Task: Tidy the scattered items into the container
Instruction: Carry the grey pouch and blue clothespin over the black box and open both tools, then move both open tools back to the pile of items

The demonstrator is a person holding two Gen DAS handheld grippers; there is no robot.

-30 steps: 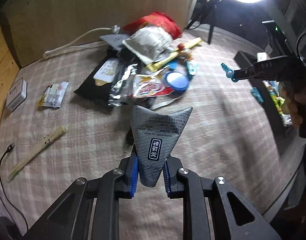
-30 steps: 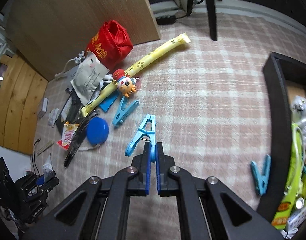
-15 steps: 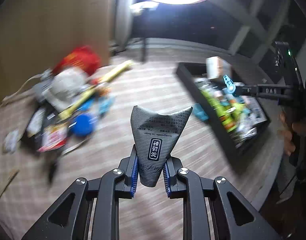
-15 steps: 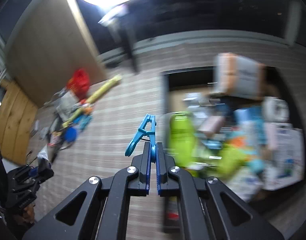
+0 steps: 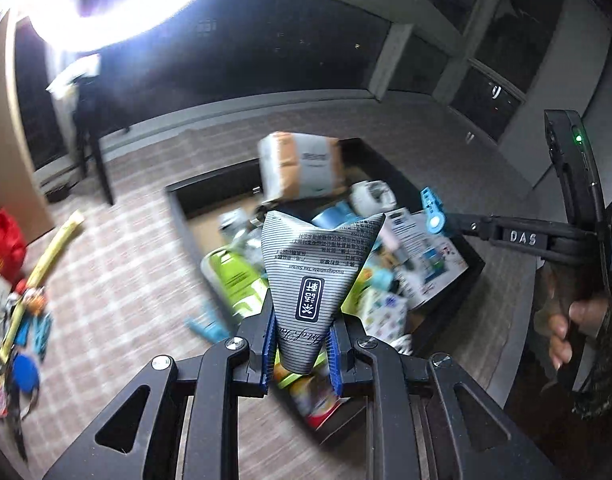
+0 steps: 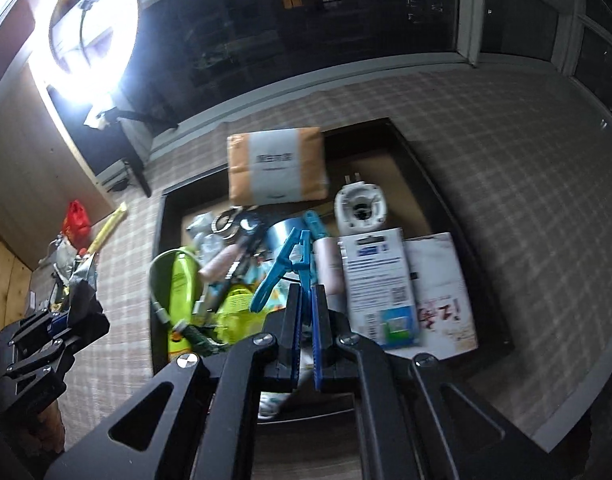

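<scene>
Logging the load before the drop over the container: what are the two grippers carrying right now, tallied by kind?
Striped sachet: 1, in the left gripper
Blue clothespin: 1, in the right gripper
Total: 2

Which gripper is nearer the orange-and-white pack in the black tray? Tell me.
Right, as far as the views show. The right gripper is above the tray, nearer the orange-and-white pack; the left gripper hangs near the tray's near-left edge.
</scene>
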